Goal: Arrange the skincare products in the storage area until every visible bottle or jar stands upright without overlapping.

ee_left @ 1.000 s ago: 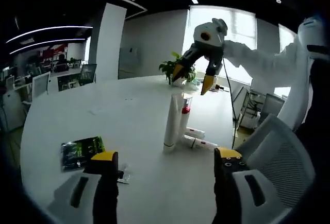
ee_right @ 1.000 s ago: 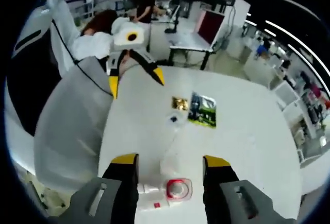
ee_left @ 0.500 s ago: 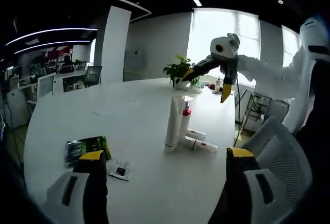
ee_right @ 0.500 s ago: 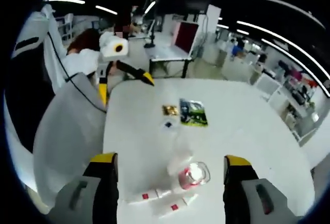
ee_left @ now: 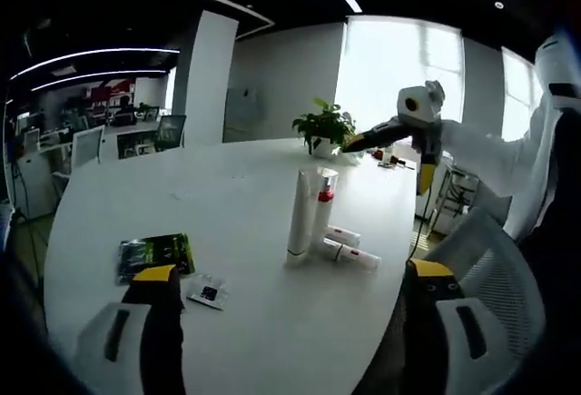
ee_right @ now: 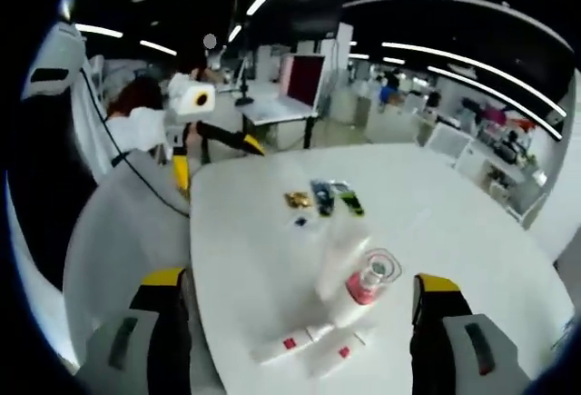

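Both grippers have pulled back from the products since the earlier frames; right gripper (ee_right: pixel 295 291), which hung low over the red-capped tube, now sits higher and farther off, fingers (ee_right: pixel 165 279) spread wide, holding nothing. Left gripper (ee_left: pixel 295 272) likewise spread wide and empty, fingers (ee_left: pixel 156 274) over the near edge of the white table (ee_left: pixel 227 204).

Beyond the left gripper: two tall tubes upright mid-table, a white tube (ee_left: pixel 299 217) and a red-capped tube (ee_left: pixel 322 212), side by side, touching or nearly so. Just beside their bases, two small white tubes (ee_left: pixel 349 251) lying flat, red bands visible.

Nearer the left fingers: a small sachet (ee_left: pixel 207 292) and a green packet (ee_left: pixel 155 253), flat, well apart from the tubes.

Far table edge: a potted plant (ee_left: pixel 322 130). Grey mesh chair (ee_left: pixel 490 277) at the right.
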Available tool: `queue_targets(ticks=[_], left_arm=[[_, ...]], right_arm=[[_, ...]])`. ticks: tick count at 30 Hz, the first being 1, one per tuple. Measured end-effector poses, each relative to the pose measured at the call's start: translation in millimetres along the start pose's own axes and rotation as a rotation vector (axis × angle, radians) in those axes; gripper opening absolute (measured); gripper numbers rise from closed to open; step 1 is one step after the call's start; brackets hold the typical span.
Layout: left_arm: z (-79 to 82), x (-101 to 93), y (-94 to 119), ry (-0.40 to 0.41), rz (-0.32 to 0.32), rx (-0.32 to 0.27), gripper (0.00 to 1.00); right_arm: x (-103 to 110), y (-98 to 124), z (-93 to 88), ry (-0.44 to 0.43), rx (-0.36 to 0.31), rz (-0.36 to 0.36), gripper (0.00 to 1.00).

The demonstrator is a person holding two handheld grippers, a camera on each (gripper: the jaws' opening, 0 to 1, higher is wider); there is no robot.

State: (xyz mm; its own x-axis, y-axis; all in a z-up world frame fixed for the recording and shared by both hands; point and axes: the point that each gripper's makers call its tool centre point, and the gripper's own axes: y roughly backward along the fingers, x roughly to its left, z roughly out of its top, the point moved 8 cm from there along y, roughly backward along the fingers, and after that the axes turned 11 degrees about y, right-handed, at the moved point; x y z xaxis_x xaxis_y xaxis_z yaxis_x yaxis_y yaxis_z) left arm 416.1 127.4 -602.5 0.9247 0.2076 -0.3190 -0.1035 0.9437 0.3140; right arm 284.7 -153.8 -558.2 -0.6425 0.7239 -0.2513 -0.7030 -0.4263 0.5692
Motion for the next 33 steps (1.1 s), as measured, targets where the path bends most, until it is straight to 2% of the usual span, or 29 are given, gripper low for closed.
queue_targets(ticks=[4,8,13,16,18,24,29,33], left_arm=[[0.3,-4.7,2.3,0.011,-0.004,-0.012,0.99],[-1.7,-7.7,3.5,-0.005,0.017,0.006,0.99],[-2.3,-13.0,6.3,-0.009,0.029,0.002,0.99],[-3.1,-13.2,4.0,-0.006,0.033,0.005,0.99],[-2.8,-13.8,1.7,0.0,0.032,0.007,0.99],[-0.1,-22.0,-7.1,-0.003,0.022,0.004,0.99],[0.1,-25.7,-10.4,0.001,0.032,-0.007,0.99],[-1.6,-29.1,-13.4,0.005,0.051,-0.009,0.99]], right_arm=[[11.7,3.2,-0.6,-0.01,-0.012,-0.009,0.99],[17.9,8.2,-5.6,-0.031,-0.014,-0.034,0.99],[26.4,10.9,-11.2,-0.072,-0.039,-0.066,0.99],[28.6,11.5,-18.4,-0.08,-0.003,-0.075,0.99],[33.0,12.2,-20.6,-0.077,0.013,-0.065,0.99],[37.9,14.6,-24.4,-0.096,-0.018,-0.056,0.99],[40.8,13.9,-30.6,-0.075,0.008,-0.041,0.99],[41.3,14.8,-34.8,-0.071,0.002,-0.034,0.99]])
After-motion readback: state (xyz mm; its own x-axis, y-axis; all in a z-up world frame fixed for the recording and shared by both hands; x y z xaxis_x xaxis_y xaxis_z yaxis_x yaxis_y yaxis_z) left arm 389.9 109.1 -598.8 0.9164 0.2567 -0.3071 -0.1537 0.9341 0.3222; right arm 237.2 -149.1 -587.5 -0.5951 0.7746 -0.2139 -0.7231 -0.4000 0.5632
